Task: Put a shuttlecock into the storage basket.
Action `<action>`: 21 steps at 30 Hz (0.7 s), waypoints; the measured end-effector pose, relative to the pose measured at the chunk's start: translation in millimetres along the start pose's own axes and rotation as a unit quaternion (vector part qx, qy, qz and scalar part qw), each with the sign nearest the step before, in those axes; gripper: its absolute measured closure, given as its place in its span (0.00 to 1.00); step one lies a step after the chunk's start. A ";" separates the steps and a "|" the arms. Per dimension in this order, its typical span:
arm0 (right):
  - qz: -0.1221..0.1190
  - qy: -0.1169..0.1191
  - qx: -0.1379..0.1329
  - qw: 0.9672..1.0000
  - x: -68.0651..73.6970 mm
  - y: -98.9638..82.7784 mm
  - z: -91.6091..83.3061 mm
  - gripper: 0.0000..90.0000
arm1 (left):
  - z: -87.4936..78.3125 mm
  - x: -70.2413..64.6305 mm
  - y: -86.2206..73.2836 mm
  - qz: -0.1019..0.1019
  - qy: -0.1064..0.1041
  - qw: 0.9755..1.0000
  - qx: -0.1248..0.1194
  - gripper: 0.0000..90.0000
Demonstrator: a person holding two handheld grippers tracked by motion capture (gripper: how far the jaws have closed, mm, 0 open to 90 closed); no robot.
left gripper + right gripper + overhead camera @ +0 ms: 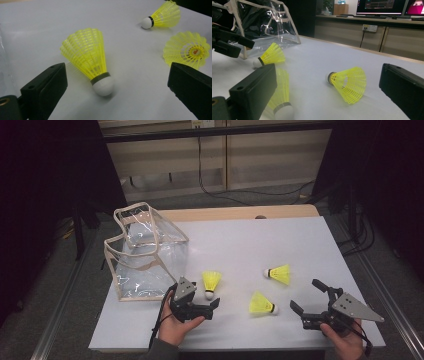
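Observation:
Three yellow shuttlecocks with white corks lie on the white table (250, 235). One shuttlecock (211, 284) (90, 60) lies with its cork toward my left gripper (202, 299) (116, 71), which is open, its jaws on either side of the cork without touching. The second shuttlecock (278, 273) (163, 17) (348, 83) lies on its side, farther right. The third shuttlecock (262, 304) (187, 48) (280, 100) lies near the front. My right gripper (306, 296) (325, 67) is open and holds nothing, just right of the third shuttlecock.
A clear plastic bag (145, 252) (267, 25) with beige trim stands open at the table's left. Beyond the table are wooden cabinets (225, 155) with cables on the floor. The table's front edge is close under both hands.

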State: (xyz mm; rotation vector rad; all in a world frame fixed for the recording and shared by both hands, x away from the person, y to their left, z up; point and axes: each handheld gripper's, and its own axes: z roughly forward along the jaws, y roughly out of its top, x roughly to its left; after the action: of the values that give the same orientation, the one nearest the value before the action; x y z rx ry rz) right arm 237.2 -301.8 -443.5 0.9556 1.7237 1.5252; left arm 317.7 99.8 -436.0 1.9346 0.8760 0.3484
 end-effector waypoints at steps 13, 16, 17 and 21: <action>-0.001 -0.001 -0.003 1.000 -0.3 0.5 -0.3 0.01 | 10.2 1.2 1.7 -0.014 0.022 0.999 0.030 0.06; -0.001 -0.001 -0.003 1.000 -0.4 0.4 -0.3 0.01 | 12.8 1.4 1.4 -0.014 0.025 0.999 0.038 0.09; -0.001 -0.001 -0.003 1.000 -0.5 0.5 -0.4 0.01 | 13.5 1.6 1.4 -0.016 0.028 0.999 0.040 0.10; 0.000 -0.002 -0.003 1.000 -0.6 0.6 -0.5 0.01 | 15.6 3.1 1.5 -0.021 0.038 0.998 0.049 0.12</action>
State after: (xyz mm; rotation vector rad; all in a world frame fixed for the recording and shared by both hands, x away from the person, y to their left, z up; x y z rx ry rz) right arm 237.1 -302.5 -442.9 0.9552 1.7158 1.5250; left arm 329.4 91.4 -443.0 2.0000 0.9976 0.3627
